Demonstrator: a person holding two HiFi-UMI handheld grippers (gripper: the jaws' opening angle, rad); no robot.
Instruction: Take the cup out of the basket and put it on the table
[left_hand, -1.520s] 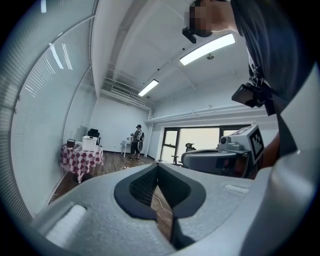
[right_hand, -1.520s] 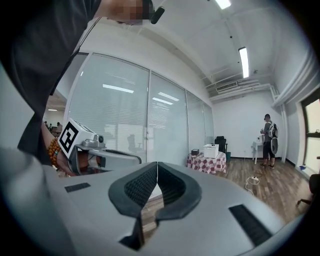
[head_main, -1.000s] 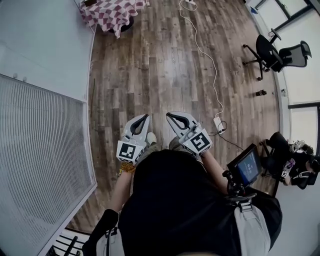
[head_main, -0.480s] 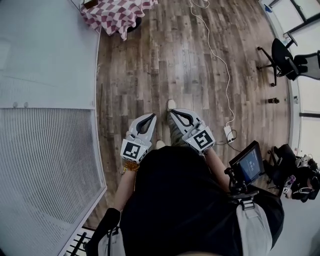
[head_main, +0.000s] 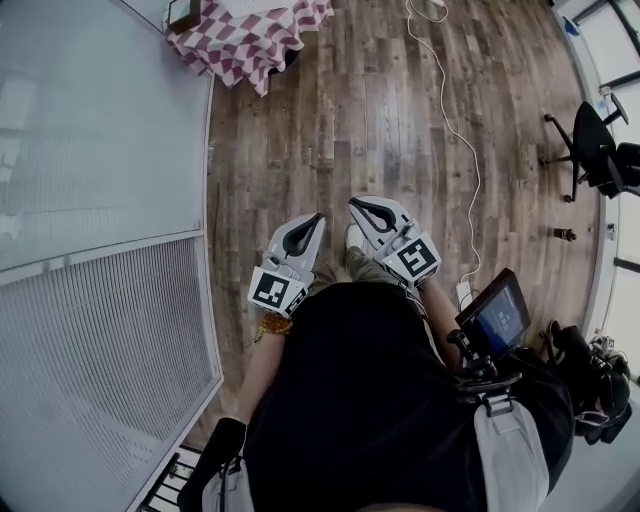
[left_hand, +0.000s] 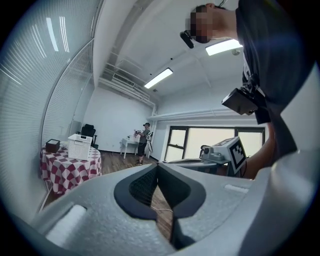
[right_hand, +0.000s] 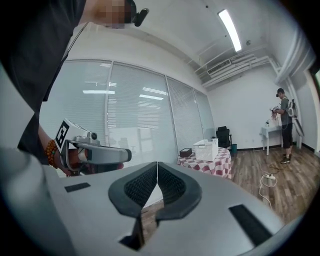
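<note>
Wood-plank floor (head_main: 330, 120) in the head view: red-checked clothed table (head_main: 250, 40) at eleven o'clock, left gripper (head_main: 317, 217) and right gripper (head_main: 353, 203) central. Left gripper view: jaws together, empty; white slatted plastic basket (left_hand: 79, 146), unseen from above, on that table at nine o'clock. Right gripper view: jaws closed, empty; cup indiscernible.

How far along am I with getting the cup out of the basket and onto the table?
Nothing looks done yet. The white basket stands on the checkered table across the room, with no cup visible from here. In hand: nothing; the left gripper and right gripper are both shut and empty. Left: reach the table, lift the cup out, set it down.
</note>
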